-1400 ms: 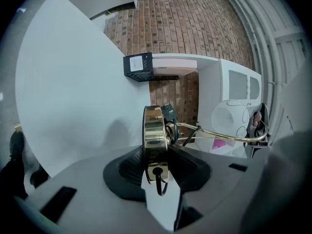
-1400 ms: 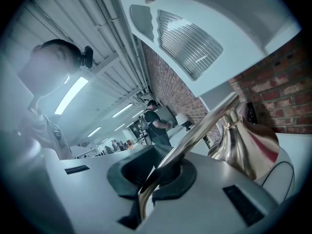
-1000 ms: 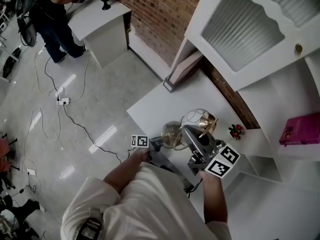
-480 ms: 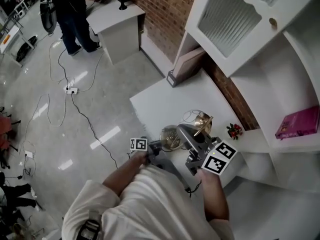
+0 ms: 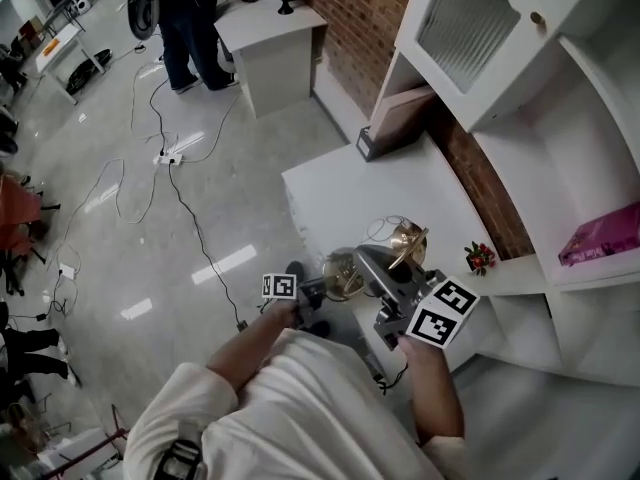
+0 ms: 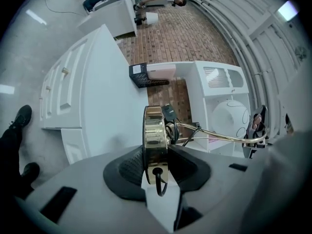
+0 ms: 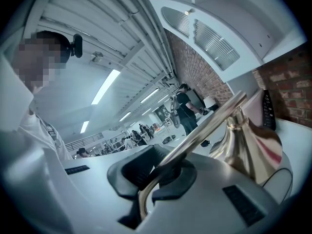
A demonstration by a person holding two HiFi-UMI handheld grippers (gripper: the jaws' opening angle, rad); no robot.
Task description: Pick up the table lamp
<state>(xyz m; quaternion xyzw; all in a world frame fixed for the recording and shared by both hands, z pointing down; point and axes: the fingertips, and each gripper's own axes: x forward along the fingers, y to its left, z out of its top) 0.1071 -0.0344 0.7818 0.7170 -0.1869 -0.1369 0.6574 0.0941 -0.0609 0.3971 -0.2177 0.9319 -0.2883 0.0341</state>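
The white bench (image 5: 350,193) is standing against a brick wall (image 5: 350,28), ahead of both tongs. I am gripping the table lamp (image 5: 404,242) at two points. The left tongs (image 6: 156,167) are clamping the rim of the gold base disc (image 6: 155,130), which is sitting on edge between the pads. The right tongs (image 7: 165,172) are closed tight on the curved brass stem (image 7: 204,126), with the gold shade (image 7: 246,143) just beyond them. The lamp is lying roughly level between the two tongs and appears to be clear of the bench top. Judgement: grasp and lift are complete. Remaining: carrying it away without snagging the black cord (image 6: 159,182) trailing from the base.
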